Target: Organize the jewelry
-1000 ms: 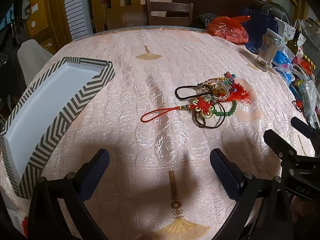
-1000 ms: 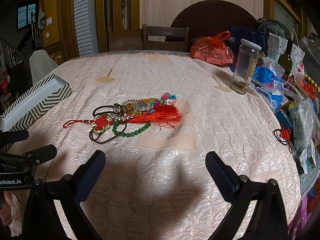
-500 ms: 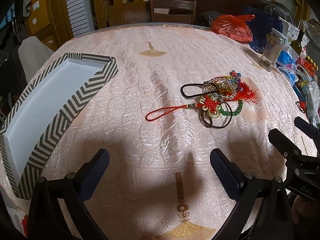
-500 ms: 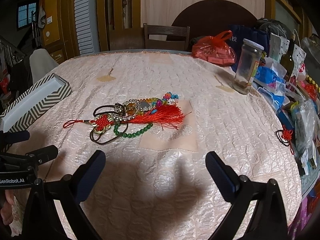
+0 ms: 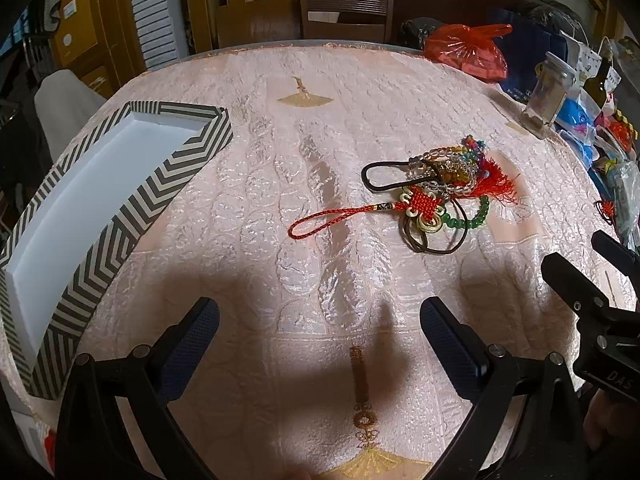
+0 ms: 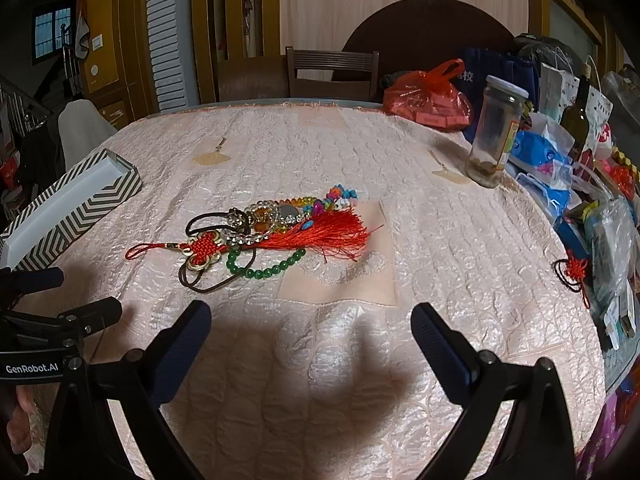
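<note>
Chevron-striped box (image 5: 120, 208), white inside, at bench left edge. Jewelry pile (image 5: 436, 192) mid-bench, toward right: red knot charm with looped cord and tassel, green bead bracelet, clear and coloured beads, dark cord loops, all tangled. Left claw (image 5: 320, 332) and right claw (image 6: 312, 332) spread wide, holding nothing, near edge.

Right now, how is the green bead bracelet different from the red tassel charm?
The green bead bracelet is a loop of round beads; the red tassel charm is a knotted cord ending in a fan of loose threads. The bracelet lies curled at the pile's near edge in the right wrist view, while the charm stretches long across it. Both rest on the pink tablecloth, untouched.
</note>
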{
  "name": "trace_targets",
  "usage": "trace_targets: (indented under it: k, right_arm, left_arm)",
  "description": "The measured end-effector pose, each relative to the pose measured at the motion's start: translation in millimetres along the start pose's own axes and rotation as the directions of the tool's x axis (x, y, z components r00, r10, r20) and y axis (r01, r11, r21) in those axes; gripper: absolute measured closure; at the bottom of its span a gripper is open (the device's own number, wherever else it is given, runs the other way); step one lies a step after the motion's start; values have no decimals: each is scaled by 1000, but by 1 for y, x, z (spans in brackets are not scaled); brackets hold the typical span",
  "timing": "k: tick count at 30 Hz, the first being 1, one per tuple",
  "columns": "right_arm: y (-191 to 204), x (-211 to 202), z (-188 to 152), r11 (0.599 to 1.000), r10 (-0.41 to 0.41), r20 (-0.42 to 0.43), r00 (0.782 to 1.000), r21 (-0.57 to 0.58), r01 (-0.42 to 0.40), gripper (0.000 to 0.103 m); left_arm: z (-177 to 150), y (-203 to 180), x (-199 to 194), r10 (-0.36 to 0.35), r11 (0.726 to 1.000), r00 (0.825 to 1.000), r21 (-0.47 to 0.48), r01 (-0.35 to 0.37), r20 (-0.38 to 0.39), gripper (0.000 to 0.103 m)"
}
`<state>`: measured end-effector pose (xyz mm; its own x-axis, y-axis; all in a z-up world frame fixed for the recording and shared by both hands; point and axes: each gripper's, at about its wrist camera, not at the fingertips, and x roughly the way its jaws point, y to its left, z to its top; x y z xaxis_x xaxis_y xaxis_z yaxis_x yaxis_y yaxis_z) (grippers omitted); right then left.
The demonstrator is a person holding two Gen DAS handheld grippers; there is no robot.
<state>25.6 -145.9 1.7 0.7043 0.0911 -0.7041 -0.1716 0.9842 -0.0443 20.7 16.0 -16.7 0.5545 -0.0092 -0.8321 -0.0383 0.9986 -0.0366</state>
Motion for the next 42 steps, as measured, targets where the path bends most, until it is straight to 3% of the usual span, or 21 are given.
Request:
trace_targets:
  k: [10,15,17,21,24,26,32,38,39,42]
  right_arm:
    - [0,3,0,1000,1,-2,1000,0,-1,1]
    - [1,6,-1,1000,-26,-21,999,3,26,1]
    - [0,9,-2,999,-45,-42,998,1,45,1]
    - [-9,20,-6,998,-59,-104,993,26,62,1]
    - [-16,29,-9,997,-41,-152,988,63,51,1]
    - [-21,35,-13,995,-28,-188,982,86,45,1]
    - [-30,43,-20,991,-15,-237,971,126,46,1]
    - [-29,47,-22,992,-18,-260,965,116,50,1]
    - [-28,47,-22,993,-15,-261,965,112,46,1]
    - [-24,49,-20,994,-19,-268,963,101,48,1]
  left_arm:
    - [4,4,6,-2,1000,1000,20,1,18,3]
    - [20,4,13,-79,994,996,75,75,50,3]
    - [28,0,18,-120,984,991,141,110,61,3]
    - [42,-17,28,-195,944,981,273,185,6,17]
    - [52,-32,35,-259,902,966,355,246,-10,18]
    - [58,-36,44,-271,894,962,365,261,-25,18]
    - [62,-34,71,-287,899,954,321,298,-83,18]
    - [59,-43,68,-281,900,957,329,287,-65,18]
    - [59,-43,68,-278,903,959,323,282,-58,21]
    - [60,-45,70,-226,923,973,311,227,-38,41]
